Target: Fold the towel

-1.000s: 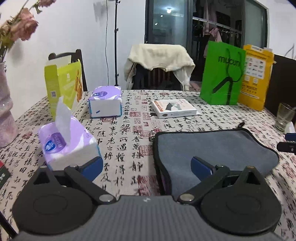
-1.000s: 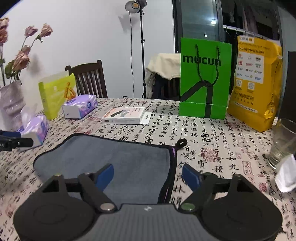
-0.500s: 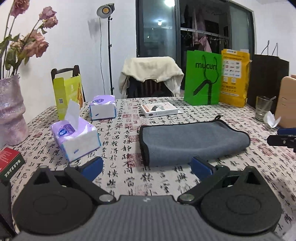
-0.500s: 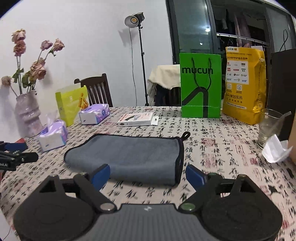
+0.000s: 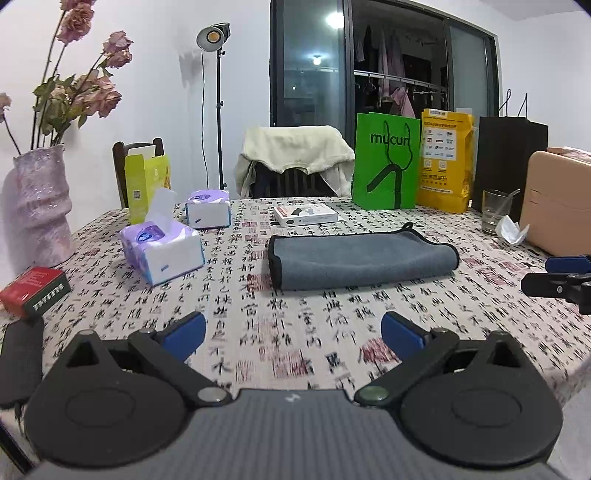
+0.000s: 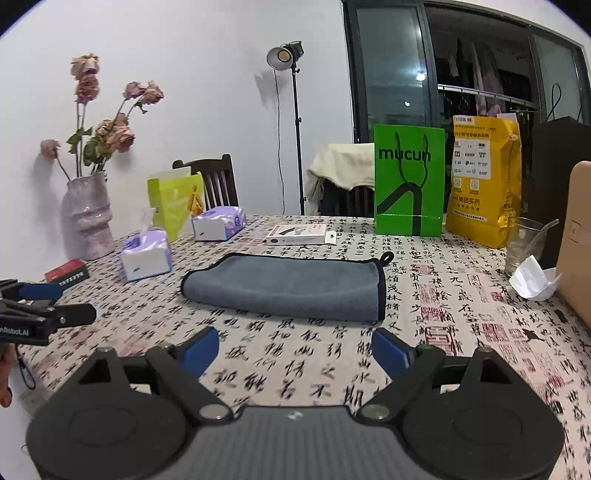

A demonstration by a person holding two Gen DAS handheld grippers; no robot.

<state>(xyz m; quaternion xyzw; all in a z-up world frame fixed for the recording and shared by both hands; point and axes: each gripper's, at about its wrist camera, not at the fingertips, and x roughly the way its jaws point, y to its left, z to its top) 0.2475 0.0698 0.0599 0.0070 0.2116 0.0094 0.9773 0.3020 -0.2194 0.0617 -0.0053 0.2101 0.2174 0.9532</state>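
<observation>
Folded grey microfibre towel (image 5: 360,260) lay flat.
Left gripper (image 5: 293,332) and right gripper (image 6: 295,349) hovered before it, both spread, holding nothing.

The room is evenly, coolly lit. A studio lamp (image 5: 213,36) on a tall stand glows against the white wall, throwing its own soft shadow just left of its head. In the dark window (image 5: 310,62) right of the lamp, ceiling lights reflect as bright glare spots. Shadows under the towel (image 6: 286,286) are faint. Both fisheye views bow straight lines and go black at the corners. The far things are sharp; the printed worktop (image 6: 295,369) nearest each camera smears with motion blur.
</observation>
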